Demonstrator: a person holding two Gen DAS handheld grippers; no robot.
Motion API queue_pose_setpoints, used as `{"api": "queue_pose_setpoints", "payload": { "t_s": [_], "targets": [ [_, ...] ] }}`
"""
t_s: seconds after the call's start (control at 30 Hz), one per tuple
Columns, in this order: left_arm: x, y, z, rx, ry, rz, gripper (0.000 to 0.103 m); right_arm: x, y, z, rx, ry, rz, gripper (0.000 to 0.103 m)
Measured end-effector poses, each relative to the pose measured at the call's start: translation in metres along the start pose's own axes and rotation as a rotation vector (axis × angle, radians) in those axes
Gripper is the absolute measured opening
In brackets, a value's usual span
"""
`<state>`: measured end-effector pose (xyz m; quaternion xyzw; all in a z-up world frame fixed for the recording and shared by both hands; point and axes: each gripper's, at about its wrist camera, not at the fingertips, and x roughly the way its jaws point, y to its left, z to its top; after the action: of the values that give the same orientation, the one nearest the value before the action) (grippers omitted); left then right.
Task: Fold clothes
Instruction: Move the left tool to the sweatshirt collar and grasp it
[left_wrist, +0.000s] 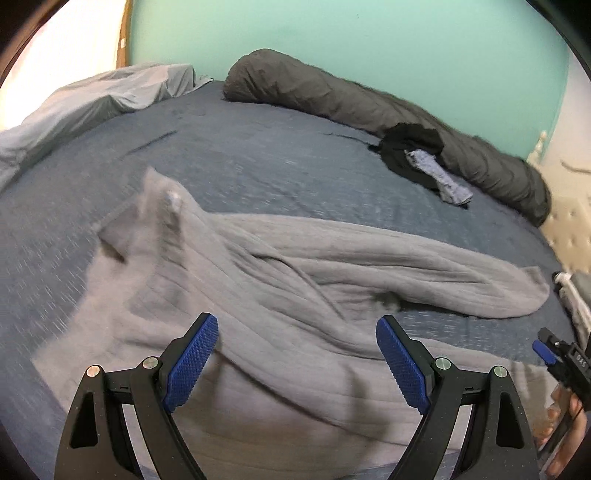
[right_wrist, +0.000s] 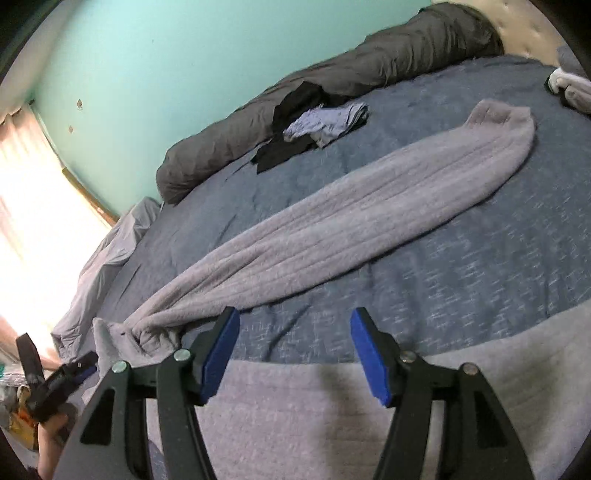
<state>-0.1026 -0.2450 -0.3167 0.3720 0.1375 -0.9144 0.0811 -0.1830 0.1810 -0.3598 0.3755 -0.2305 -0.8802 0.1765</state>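
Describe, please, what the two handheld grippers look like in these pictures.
The left gripper and the right gripper match: black plastic scissor-style arms with triangular cut-outs, round silver pivot pins at the joints, and flat blue textured pads on the inner faces of the fingers. No cables show. A bare hand grips the right gripper's handle; no sleeve is visible.

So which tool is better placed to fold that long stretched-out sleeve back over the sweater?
Probably the right. The right tool faces straight along the sleeve, which lies flat on the bed, and its jaws are open and empty. The left tool, also open, hovers over the bunched body of the sweater, with the cuff far off.
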Motion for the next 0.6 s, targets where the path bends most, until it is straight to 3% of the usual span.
{"api": "queue_pose_setpoints", "payload": {
  "t_s": [0.2,0.4,0.5,0.6],
  "targets": [
    [-0.005,0.034,0.052,-0.016,0.012,0.087,0.090,0.007,0.006,0.004,0.010,0.015,0.050,0.063],
    [0.017,0.046,0.088,0.045,0.089,0.179,0.090,0.006,0.017,0.006,-0.043,0.027,0.102,0.064],
    [0.032,0.052,0.097,0.037,0.133,0.200,0.090,0.006,0.019,0.009,-0.045,0.019,0.116,0.064],
    [0.047,0.068,0.102,-0.033,0.176,0.171,0.090,0.006,0.016,0.011,-0.034,0.016,0.117,0.064]
  ]
}}
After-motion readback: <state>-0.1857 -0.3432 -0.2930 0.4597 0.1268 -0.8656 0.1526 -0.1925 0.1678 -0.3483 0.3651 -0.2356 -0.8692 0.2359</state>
